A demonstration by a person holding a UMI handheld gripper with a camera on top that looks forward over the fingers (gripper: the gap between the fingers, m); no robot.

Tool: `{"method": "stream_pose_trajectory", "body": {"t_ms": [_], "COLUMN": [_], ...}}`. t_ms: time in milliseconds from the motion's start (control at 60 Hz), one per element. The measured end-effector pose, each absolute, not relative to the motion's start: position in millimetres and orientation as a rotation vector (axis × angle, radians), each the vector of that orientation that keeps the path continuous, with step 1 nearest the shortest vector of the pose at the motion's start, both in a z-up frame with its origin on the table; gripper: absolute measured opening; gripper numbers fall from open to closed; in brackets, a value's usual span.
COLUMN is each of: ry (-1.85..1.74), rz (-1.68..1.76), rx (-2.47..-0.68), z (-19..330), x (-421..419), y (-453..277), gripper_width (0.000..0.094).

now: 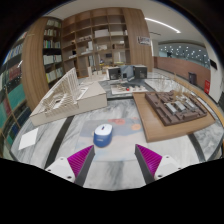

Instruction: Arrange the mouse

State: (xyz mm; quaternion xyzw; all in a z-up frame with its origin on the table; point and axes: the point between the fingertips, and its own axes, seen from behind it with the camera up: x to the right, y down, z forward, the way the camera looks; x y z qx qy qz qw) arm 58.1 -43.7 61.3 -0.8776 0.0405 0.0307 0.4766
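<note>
A blue and white mouse point(102, 133) lies on the pale grey table point(60, 135), just ahead of my fingers and a little toward the left one. My gripper point(114, 160) is open and empty, with its magenta pads point(81, 159) spread wide apart. Bare table shows between the fingers. The mouse is apart from both fingers.
A white architectural model point(68, 95) stands beyond the mouse on the left. A brown board with a model point(175, 110) lies on the right. Small dark bits point(122, 124) lie just beyond the mouse. Bookshelves point(95, 40) line the far wall.
</note>
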Motion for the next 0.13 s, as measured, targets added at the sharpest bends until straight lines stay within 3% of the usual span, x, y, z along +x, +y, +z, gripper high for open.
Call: {"method": "stream_pose_trajectory", "body": {"t_ms": [133], "ry": [0.11], "rz": [0.023], "rx": [-2.16], "z": [49], "x": [108], "y": [-85], "gripper_width": [0.0845]}}
